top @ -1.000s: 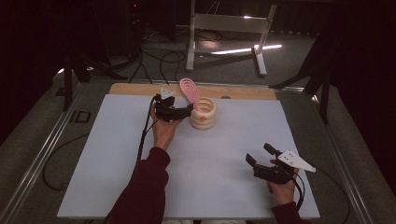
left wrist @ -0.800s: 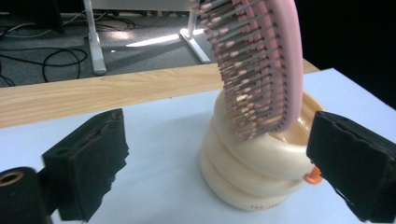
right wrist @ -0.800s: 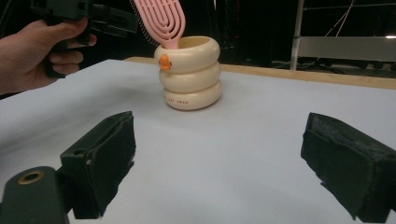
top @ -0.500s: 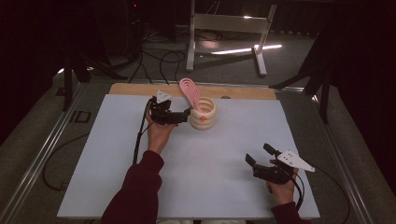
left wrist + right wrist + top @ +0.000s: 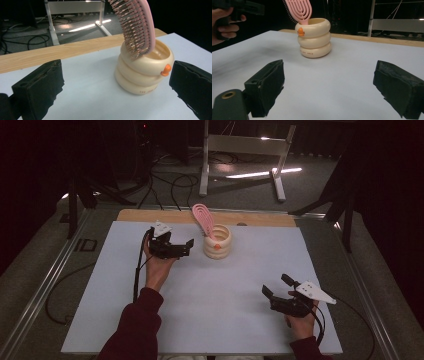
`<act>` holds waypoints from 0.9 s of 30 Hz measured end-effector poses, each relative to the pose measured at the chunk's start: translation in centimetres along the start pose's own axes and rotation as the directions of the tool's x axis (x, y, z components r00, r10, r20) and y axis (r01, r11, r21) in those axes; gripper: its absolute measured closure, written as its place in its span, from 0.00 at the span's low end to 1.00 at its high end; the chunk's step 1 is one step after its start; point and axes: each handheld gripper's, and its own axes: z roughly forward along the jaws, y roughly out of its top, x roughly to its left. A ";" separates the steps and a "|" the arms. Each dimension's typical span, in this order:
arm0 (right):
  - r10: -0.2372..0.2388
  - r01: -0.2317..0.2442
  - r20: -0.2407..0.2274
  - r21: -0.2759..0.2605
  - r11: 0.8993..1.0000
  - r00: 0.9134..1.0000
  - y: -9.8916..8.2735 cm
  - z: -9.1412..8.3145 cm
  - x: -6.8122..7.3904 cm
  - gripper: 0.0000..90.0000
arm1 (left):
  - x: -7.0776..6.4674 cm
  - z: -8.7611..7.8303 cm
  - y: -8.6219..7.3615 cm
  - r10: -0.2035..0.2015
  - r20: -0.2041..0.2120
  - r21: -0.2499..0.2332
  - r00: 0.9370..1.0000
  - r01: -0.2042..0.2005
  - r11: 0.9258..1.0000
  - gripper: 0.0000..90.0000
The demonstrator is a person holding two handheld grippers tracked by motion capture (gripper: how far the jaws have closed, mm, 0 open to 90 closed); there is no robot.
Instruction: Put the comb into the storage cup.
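High view, left claw [image 5: 188, 248] beside brush holder [image 5: 217, 242]

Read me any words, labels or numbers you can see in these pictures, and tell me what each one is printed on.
One line of small dark print runs along the bottom ring of the cream ringed holder, in the right gripper view and the left gripper view: too small and blurred to read.
Pink hairbrush standing in the holder: no text.
White table mat: no text.
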 end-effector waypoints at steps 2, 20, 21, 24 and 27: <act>-0.004 0.004 -0.002 0.001 1.000 1.000 0.0 0.0 0.0 0.11 | 0.2 -0.6 -0.2 0.005 -0.003 -0.002 1.000 -0.005 1.000 0.00; -0.011 0.011 -0.002 0.005 1.000 1.000 0.0 0.1 0.3 0.11 | 2.8 -7.9 -4.3 -0.003 -0.006 -0.059 1.000 0.003 0.998 0.00; -0.013 0.013 -0.002 0.006 1.000 1.000 0.0 0.1 0.3 0.11 | 3.0 -8.2 -4.6 -0.008 -0.009 -0.061 1.000 0.008 0.998 0.00; -0.014 0.014 -0.001 0.008 1.000 1.000 0.0 0.1 0.3 0.11 | 3.5 -9.2 -5.6 -0.022 -0.018 -0.063 1.000 0.021 0.998 0.00; -0.017 0.017 -0.001 0.008 1.000 1.000 0.0 0.1 0.4 0.11 | 3.9 -10.1 -6.7 -0.023 -0.020 -0.062 1.000 0.022 0.998 0.00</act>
